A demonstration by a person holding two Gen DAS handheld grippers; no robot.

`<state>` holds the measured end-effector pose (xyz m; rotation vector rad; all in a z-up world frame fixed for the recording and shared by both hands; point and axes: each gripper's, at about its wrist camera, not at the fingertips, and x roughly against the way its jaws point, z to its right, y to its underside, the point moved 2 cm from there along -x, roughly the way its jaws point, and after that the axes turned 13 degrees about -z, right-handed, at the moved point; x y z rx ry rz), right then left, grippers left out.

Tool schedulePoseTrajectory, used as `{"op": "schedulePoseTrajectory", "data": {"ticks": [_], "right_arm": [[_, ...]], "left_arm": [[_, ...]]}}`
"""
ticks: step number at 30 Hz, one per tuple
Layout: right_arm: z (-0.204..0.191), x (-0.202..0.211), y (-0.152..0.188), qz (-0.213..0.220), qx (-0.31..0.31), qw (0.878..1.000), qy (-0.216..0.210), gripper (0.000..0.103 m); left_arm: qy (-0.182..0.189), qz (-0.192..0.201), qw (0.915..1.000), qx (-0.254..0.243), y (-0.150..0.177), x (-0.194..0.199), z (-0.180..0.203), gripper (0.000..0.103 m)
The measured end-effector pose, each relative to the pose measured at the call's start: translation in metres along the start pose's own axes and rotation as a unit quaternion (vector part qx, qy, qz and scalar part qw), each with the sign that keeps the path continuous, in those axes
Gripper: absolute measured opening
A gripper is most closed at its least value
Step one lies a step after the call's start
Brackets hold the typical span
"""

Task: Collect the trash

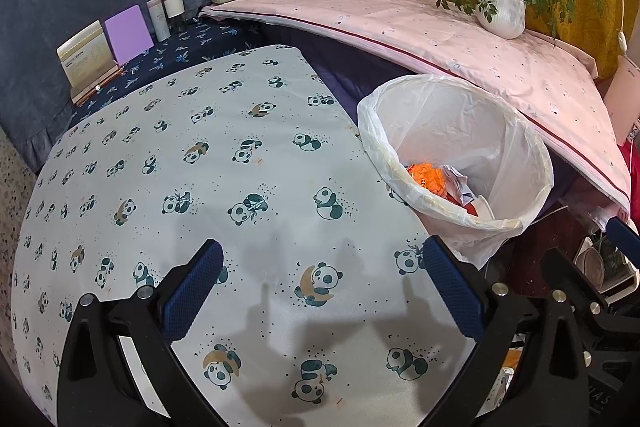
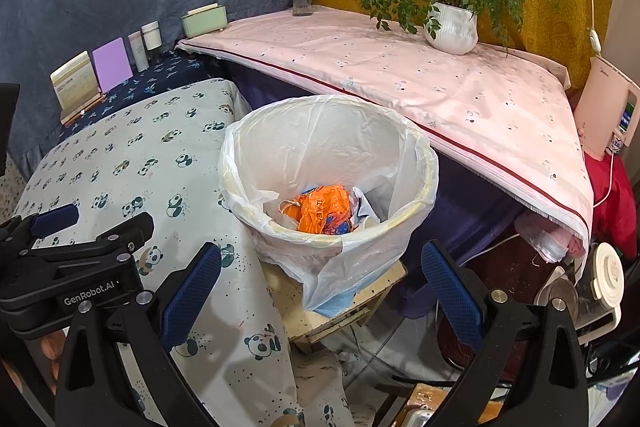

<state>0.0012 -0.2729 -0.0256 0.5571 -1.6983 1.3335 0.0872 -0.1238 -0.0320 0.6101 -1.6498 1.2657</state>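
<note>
Hovering beside the bin (image 2: 328,163) with both grippers (image 1: 320,291) (image 2: 320,291) spread and empty, I judge collecting nearly finished: wrappers (image 2: 320,213) lie inside it.

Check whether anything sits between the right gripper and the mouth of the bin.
Nothing visible does. The right gripper is open and empty, just in front of the bin, whose mouth is uncovered, with an orange bag at the bottom.

Bin liner (image 2: 320,147): thin translucent plastic, crinkled, glossy. Worktop (image 1: 200,187) cover: matt printed cloth. Orange wrapper (image 2: 322,211): shiny crumpled plastic. Plant pot (image 2: 454,29): ribbed white, glazed-looking.
</note>
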Motion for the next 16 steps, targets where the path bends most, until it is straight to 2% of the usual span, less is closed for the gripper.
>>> {"op": "schedulePoseTrajectory", "data": {"ticks": [16], "right_arm": [[0.0007,-0.0015,0.0017,0.000,-0.002,1.000,0.003,0.097]], "left_arm": [[0.002,0.006,0.9999,-0.016,0.0006,-0.0008,0.0022,0.096]]}}
